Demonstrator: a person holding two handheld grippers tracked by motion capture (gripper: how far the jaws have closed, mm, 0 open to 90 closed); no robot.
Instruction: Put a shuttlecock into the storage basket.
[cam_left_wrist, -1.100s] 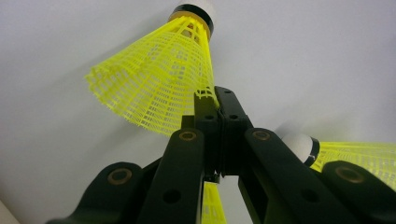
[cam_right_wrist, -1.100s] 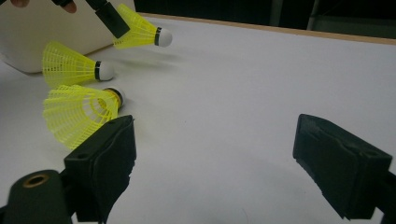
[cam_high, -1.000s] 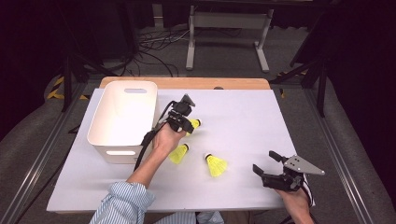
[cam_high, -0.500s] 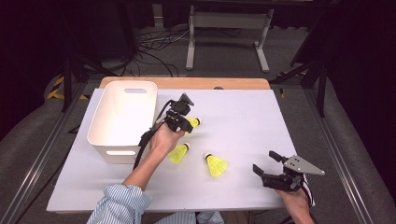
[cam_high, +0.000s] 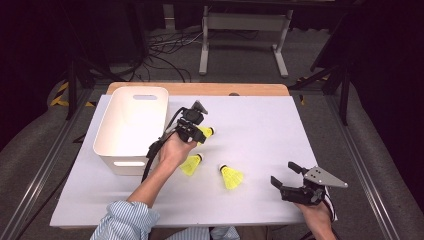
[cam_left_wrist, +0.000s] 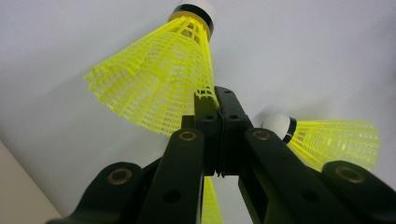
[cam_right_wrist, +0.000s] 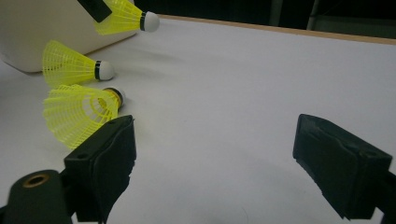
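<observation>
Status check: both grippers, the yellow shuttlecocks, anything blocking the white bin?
Left gripper shut on yellow plastic shuttlecock by its skirt edge. Right gripper open, holding nothing. Two more shuttlecocks lie on the white tabletop. White plastic bin unobstructed.

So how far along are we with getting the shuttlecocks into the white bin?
Nothing looks done yet: the part of the white bin that shows holds no shuttlecock. In hand: the left gripper has its jaws shut on the skirt of one yellow shuttlecock, close beside the bin. Left: two more shuttlecocks lie on the table, and the right gripper waits open near the front edge.
</observation>
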